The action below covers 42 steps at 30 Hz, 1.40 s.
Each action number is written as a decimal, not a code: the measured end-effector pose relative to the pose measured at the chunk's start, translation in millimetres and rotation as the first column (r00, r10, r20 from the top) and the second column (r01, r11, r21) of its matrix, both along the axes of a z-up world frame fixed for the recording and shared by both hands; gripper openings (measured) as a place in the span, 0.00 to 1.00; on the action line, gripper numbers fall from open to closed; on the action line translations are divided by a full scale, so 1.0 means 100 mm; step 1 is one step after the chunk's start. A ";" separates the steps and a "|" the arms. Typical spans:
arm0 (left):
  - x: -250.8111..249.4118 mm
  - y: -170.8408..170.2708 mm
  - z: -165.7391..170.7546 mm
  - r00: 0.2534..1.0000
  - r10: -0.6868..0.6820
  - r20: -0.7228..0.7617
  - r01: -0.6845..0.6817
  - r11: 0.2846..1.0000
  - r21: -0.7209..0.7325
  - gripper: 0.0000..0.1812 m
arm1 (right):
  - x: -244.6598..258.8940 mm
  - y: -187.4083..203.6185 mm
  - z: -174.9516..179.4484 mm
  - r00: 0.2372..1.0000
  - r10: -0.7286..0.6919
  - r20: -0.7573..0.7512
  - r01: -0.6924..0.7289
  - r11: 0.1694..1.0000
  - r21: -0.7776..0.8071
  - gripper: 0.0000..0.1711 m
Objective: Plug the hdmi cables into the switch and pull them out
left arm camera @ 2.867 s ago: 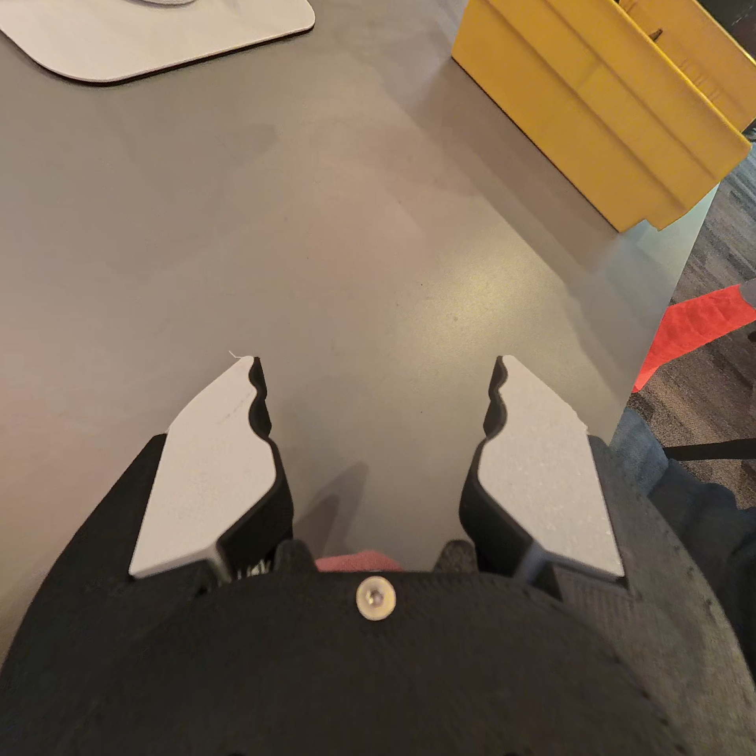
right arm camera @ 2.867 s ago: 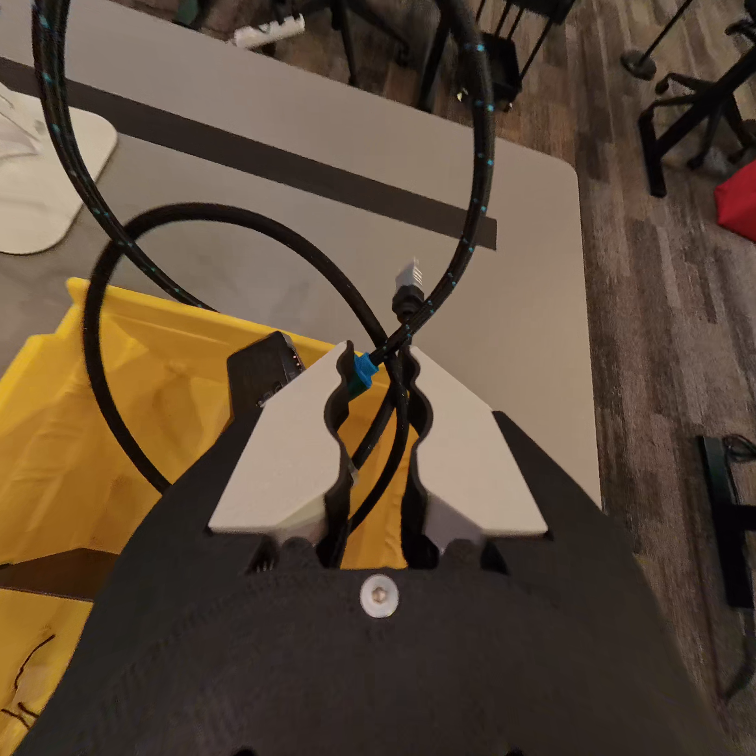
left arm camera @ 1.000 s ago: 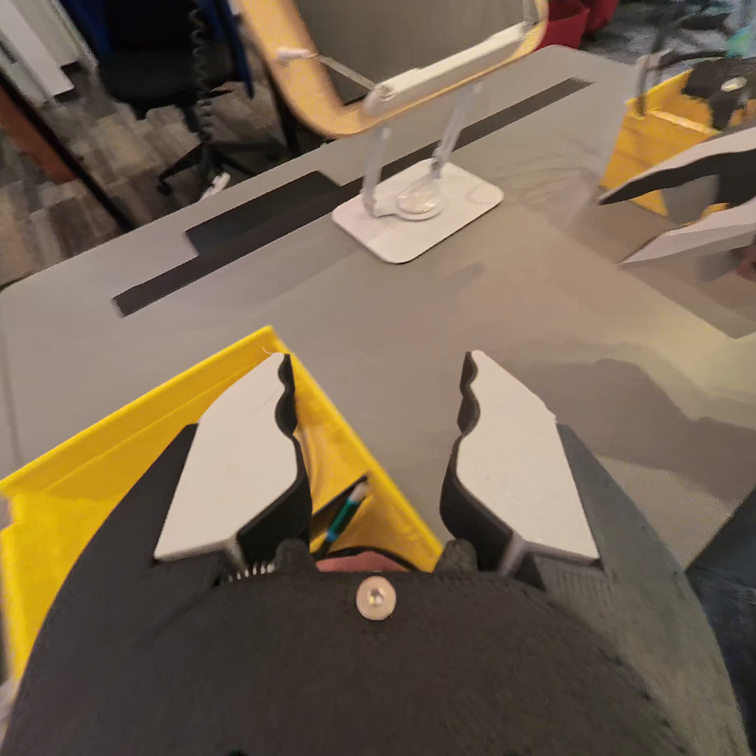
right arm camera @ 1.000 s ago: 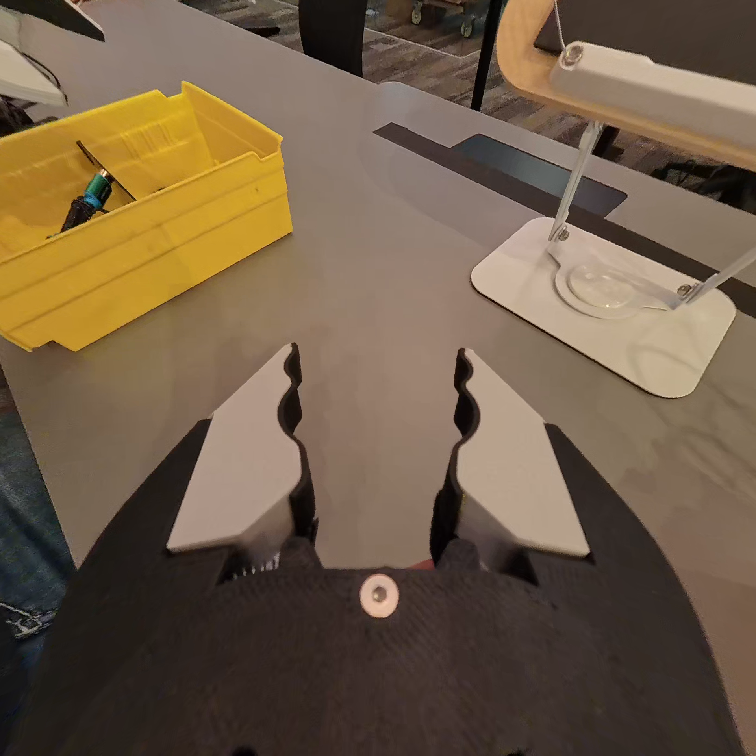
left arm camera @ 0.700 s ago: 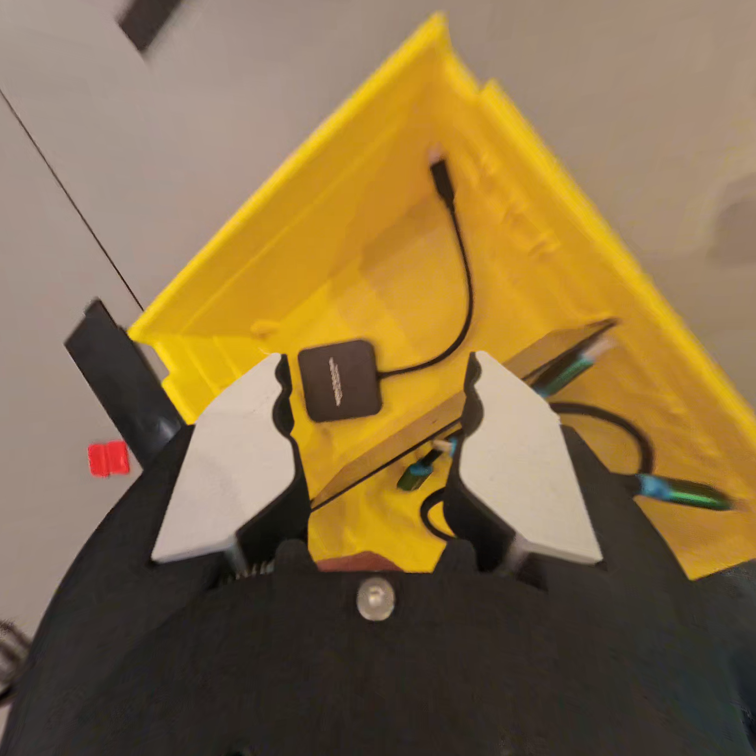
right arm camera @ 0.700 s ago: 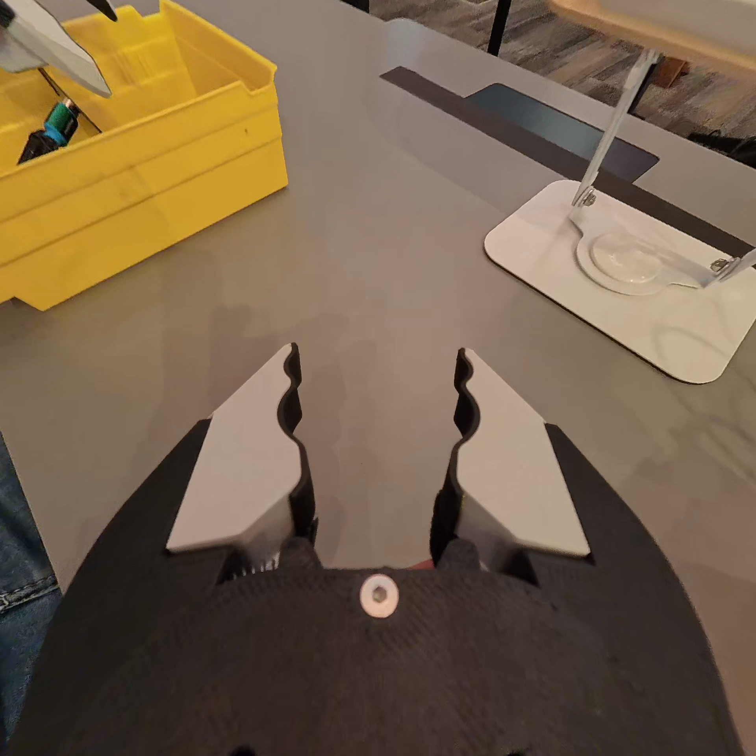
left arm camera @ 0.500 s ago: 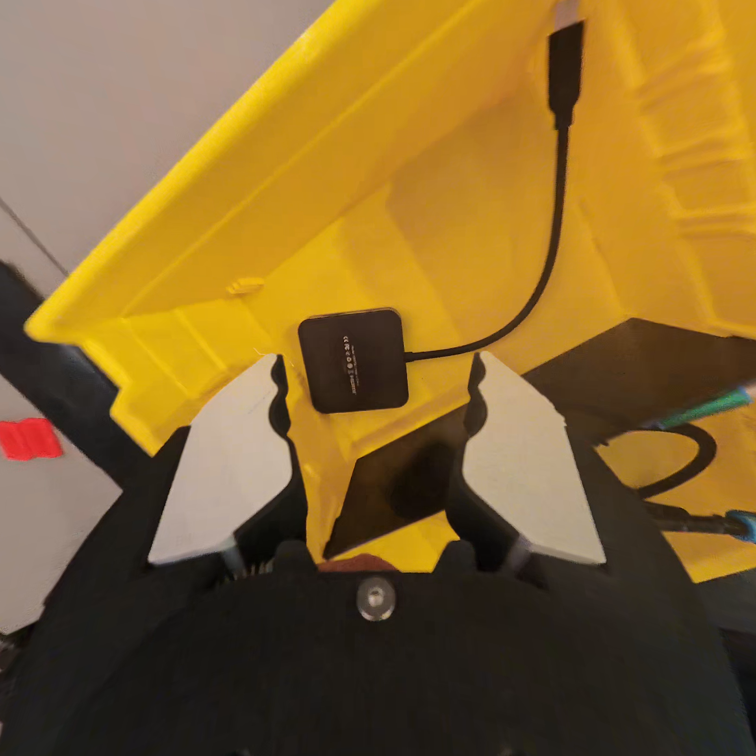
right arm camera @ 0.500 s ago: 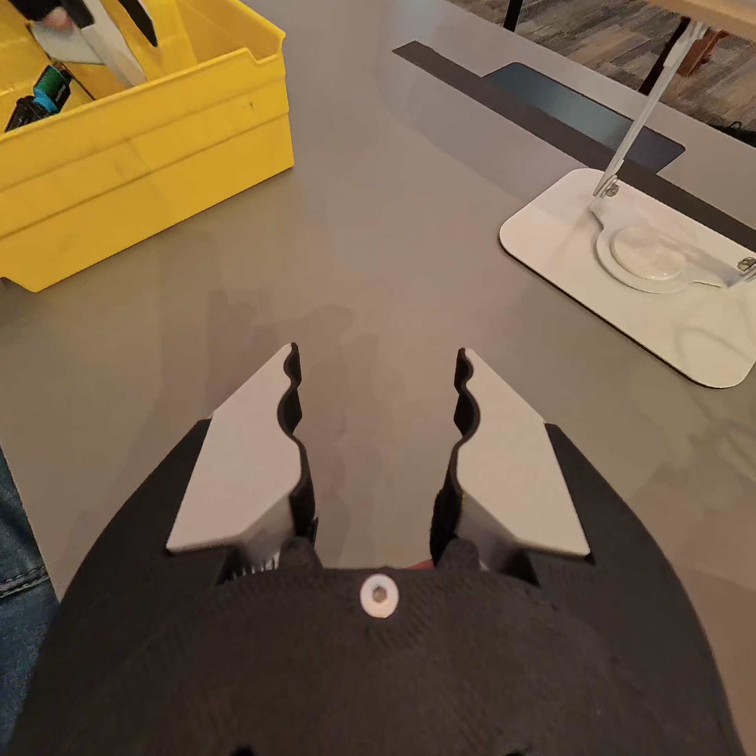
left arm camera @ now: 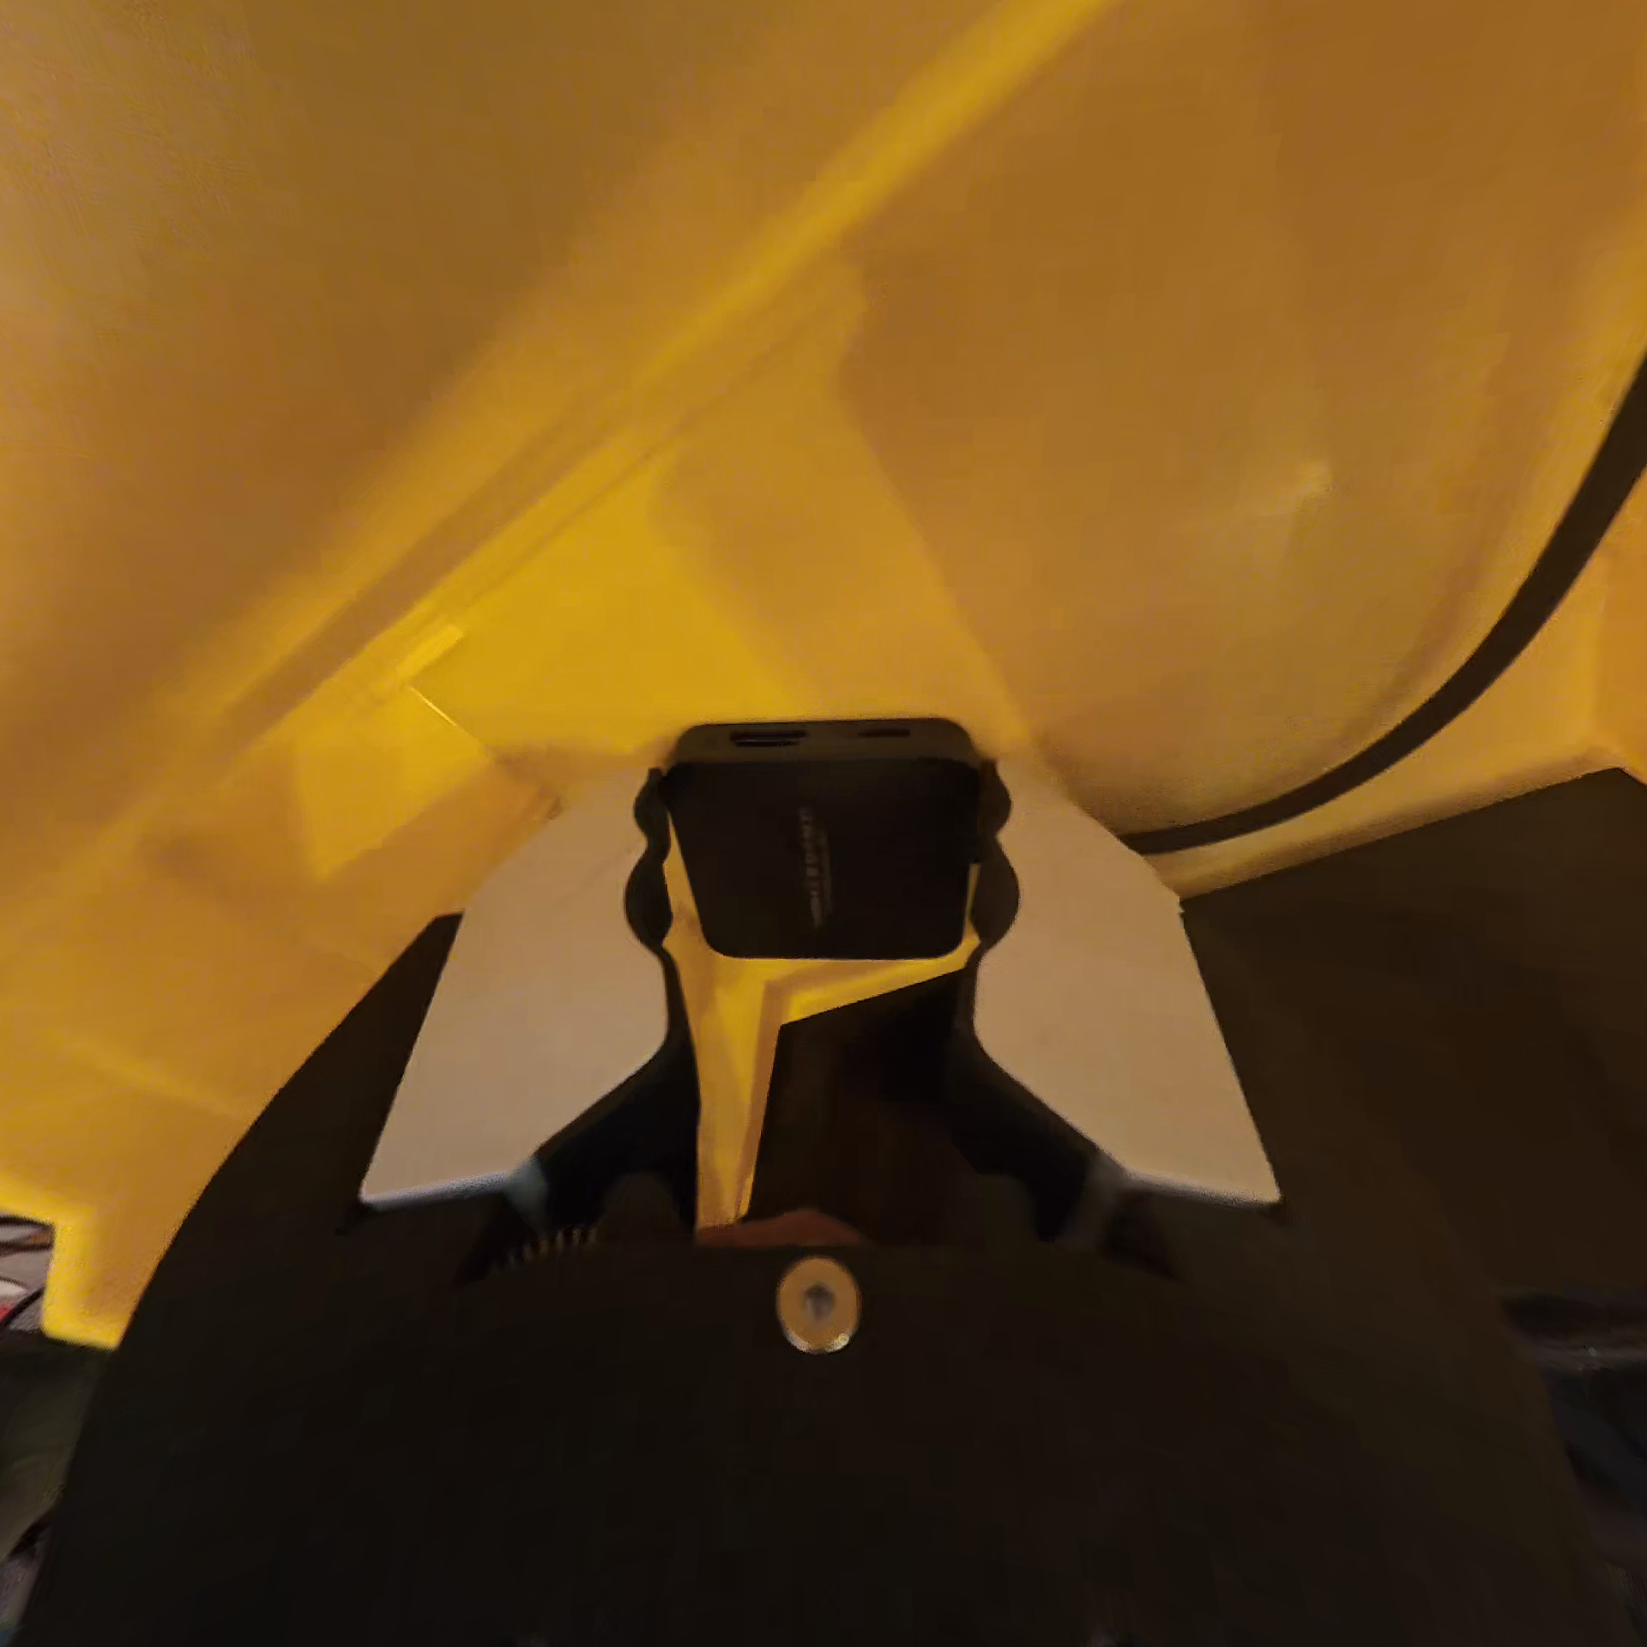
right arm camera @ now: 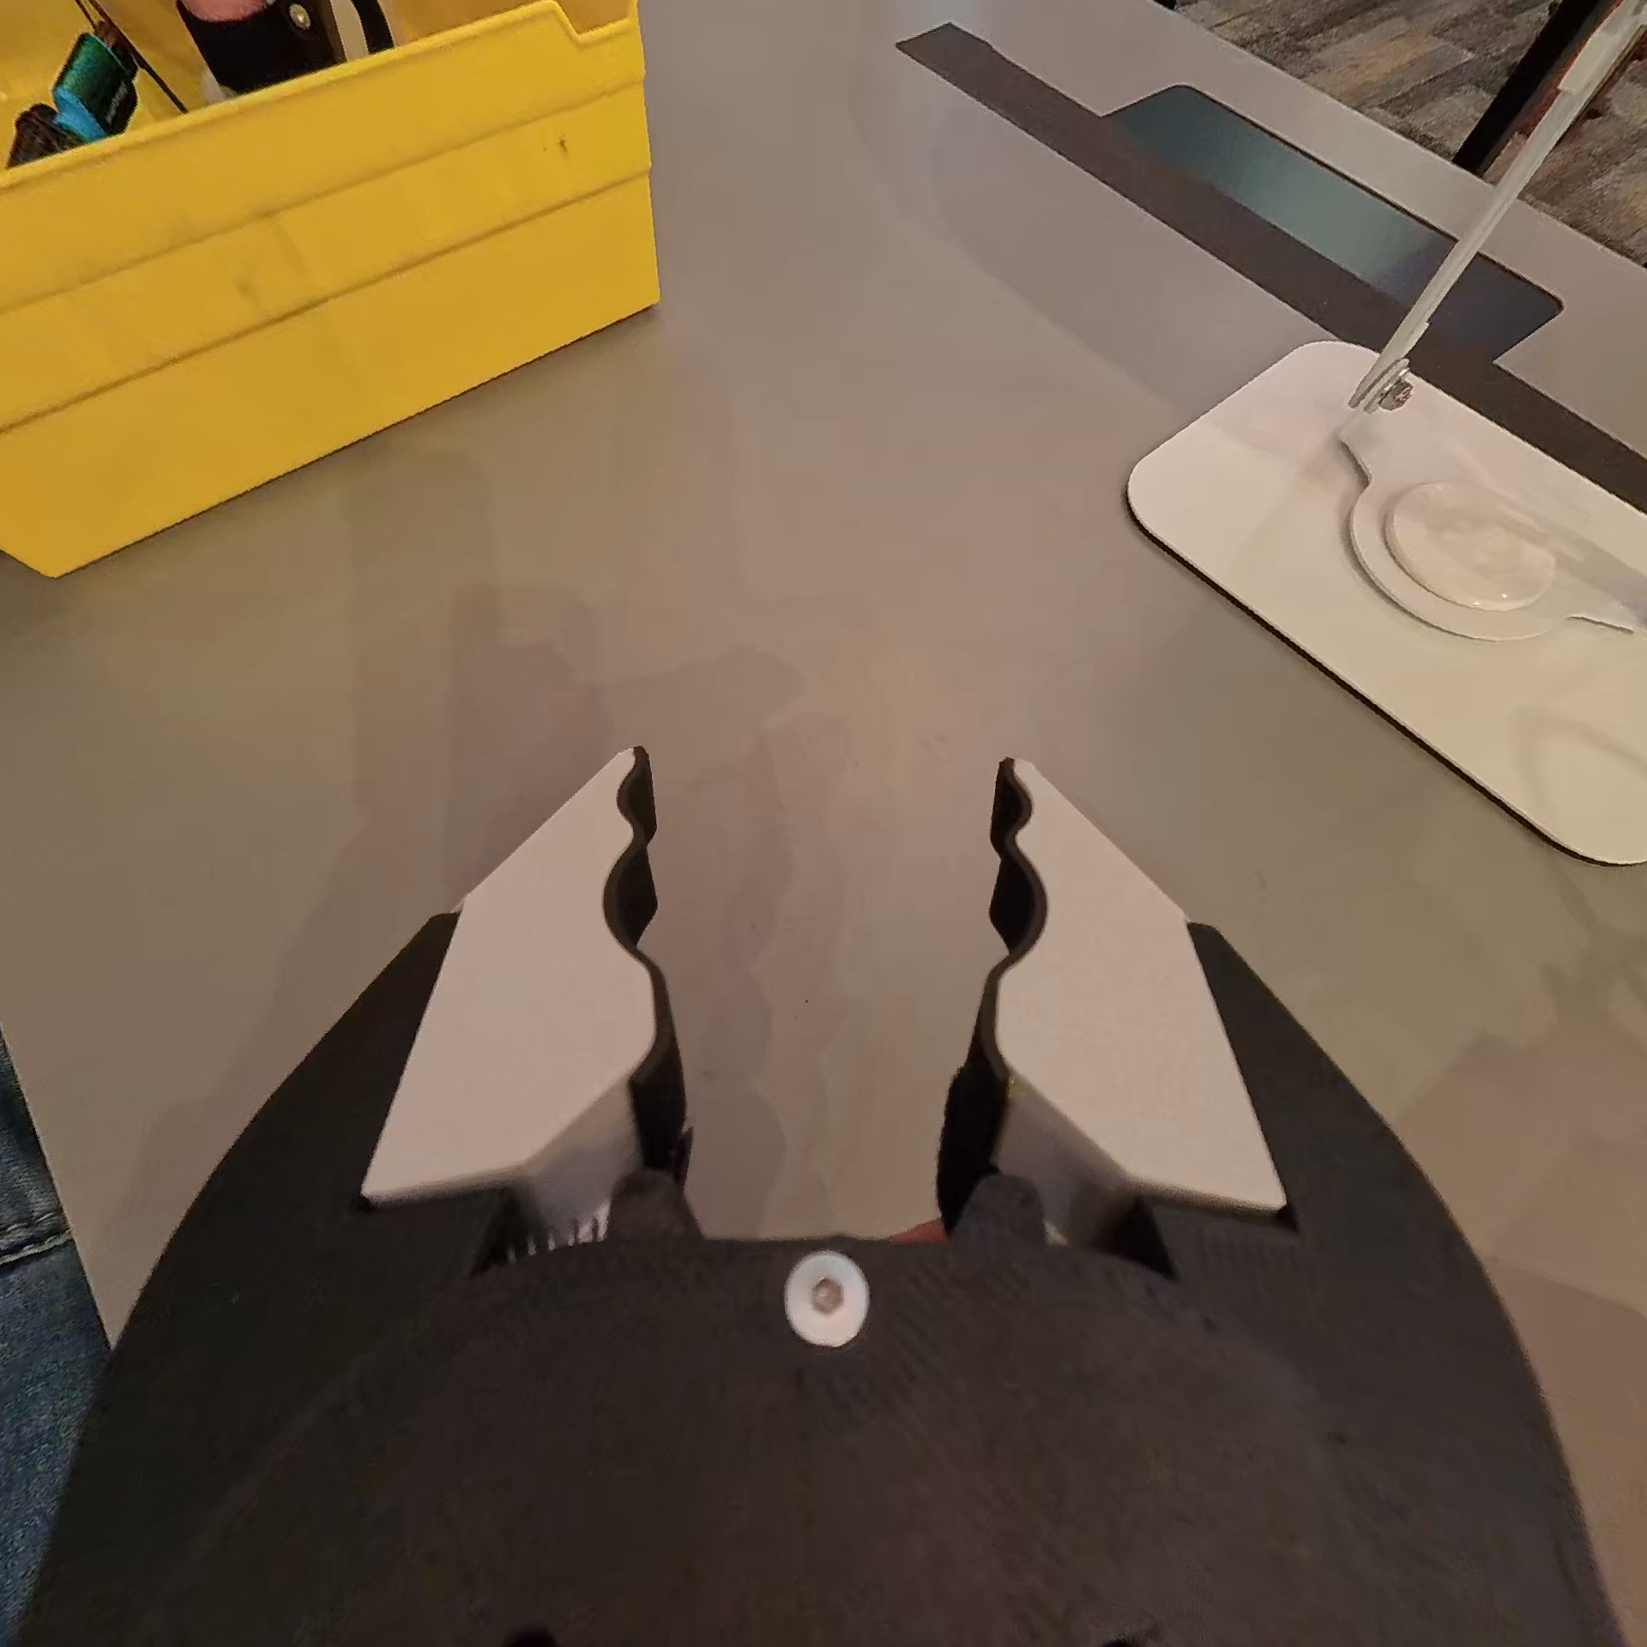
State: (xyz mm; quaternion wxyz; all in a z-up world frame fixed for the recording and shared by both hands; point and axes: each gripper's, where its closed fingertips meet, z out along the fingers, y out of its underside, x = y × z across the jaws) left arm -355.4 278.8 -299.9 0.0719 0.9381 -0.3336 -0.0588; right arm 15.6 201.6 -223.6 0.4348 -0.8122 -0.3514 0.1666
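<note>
Left wrist view: the left gripper (left arm camera: 822, 833), down inside the yellow bin (left arm camera: 553, 374), has both fingers pressed against the sides of the small black switch (left arm camera: 820, 856), gripping it; the switch's black cable (left arm camera: 1462, 677) curves away at right along the bin floor. Right wrist view: the right gripper (right arm camera: 822, 847) hangs over the bare grey table (right arm camera: 847, 570), fingers spread and empty; farther off stand the yellow bin at left and a white stand base (right arm camera: 1319, 535) at right.
</note>
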 end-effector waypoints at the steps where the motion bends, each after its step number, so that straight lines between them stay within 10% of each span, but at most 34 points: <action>1: 0.01 0.01 0.00 1.000 -0.021 -0.001 0.021 1.000 0.008 0.36 | 0.00 0.00 0.00 1.000 0.001 0.000 -0.001 1.000 0.001 0.44; 11: 0.03 0.11 0.25 0.996 -0.084 0.024 0.078 0.976 0.204 0.36 | 0.04 0.00 0.04 1.000 -0.006 -0.012 0.006 1.000 0.004 0.44; 29: 1.23 -0.10 2.34 0.896 -0.427 0.124 0.189 0.618 0.763 0.36 | 0.01 -0.01 0.09 1.000 -0.015 -0.015 0.015 1.000 0.020 0.44; 35: 2.01 -0.33 2.25 0.819 -0.547 0.170 0.249 0.607 0.755 0.35 | 0.07 0.01 0.15 0.999 -0.038 -0.028 0.039 0.999 0.037 0.44; 42: 2.77 -0.50 1.37 0.812 -0.546 0.206 0.295 0.689 0.662 0.35 | 0.05 0.00 0.24 0.997 -0.017 -0.070 0.022 0.997 0.072 0.44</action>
